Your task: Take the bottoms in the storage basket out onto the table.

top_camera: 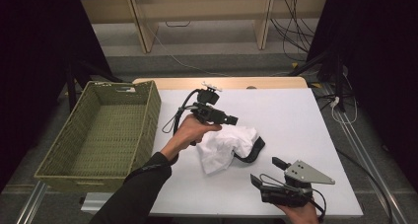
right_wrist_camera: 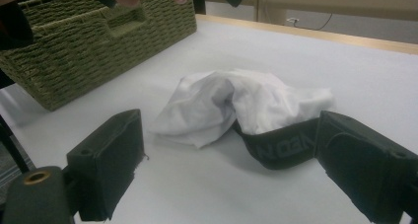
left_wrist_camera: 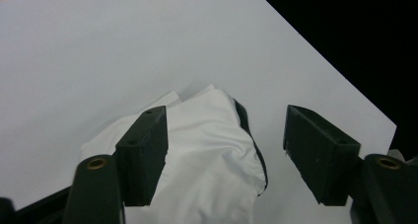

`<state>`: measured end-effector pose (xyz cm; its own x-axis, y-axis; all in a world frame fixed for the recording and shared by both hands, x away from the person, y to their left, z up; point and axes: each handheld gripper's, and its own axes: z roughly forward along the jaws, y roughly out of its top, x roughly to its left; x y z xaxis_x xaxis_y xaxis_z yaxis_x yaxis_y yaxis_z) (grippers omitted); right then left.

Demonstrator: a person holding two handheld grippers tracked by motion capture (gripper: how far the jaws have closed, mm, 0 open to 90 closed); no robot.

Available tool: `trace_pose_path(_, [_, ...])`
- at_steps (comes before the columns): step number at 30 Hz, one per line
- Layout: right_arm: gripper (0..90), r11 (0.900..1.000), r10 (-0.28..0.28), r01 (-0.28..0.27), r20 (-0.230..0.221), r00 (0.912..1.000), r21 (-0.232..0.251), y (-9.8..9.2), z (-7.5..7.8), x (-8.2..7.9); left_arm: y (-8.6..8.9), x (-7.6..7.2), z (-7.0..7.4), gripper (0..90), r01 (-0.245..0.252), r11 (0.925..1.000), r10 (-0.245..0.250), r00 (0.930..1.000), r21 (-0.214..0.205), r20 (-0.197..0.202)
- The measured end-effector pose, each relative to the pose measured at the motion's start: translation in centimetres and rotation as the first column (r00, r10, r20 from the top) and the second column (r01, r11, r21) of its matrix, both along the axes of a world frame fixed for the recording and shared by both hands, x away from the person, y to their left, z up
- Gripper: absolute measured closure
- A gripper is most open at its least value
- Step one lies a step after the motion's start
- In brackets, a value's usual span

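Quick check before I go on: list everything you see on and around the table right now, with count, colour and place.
Garment: one, white cloth with a black band, crumpled near the middle of the table.
Basket: one, green woven, nothing visible inside it, at the table's left edge.
Table: one, white top with a light wood strip along the far edge.
Cables: several, dark, on the floor beyond the table's far right.
Left gripper: one, black, jaws open, held above the garment's left side.
Right gripper: one, black with a grey plate, jaws open, low at the table's near right, aimed at the garment.
Left hand and right hand: one each, holding the grippers.
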<state>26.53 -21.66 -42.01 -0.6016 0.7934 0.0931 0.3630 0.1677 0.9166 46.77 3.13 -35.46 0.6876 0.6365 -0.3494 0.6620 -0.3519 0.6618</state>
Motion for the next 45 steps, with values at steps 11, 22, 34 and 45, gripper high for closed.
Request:
trace_pose_path(11, [12.6,1.0,0.0,0.0,-0.002,1.0,-0.004,0.0,0.0,0.0,2.1,-0.7,0.9,18.8,-0.036,0.9992,0.035,0.9982,0.018,0.049])
trace_pose_path(22, [12.6,1.0,0.0,0.0,-0.003,1.0,-0.001,0.1,-0.1,0.0,5.3,-1.7,1.1,15.8,-0.08,0.9967,0.078,0.9925,0.017,0.095])
trace_pose_path(34, [12.6,1.0,-0.002,0.002,-0.008,1.0,-0.002,0.1,-0.1,0.0,9.8,-3.5,0.7,15.7,-0.132,0.9911,0.133,0.9809,-0.016,0.142])
trace_pose_path(45, [12.6,1.0,-0.002,0.002,-0.01,0.9999,-0.004,0.2,-0.2,0.1,13.6,-4.8,0.0,15.8,-0.179,0.9833,0.182,0.971,-0.033,0.155])
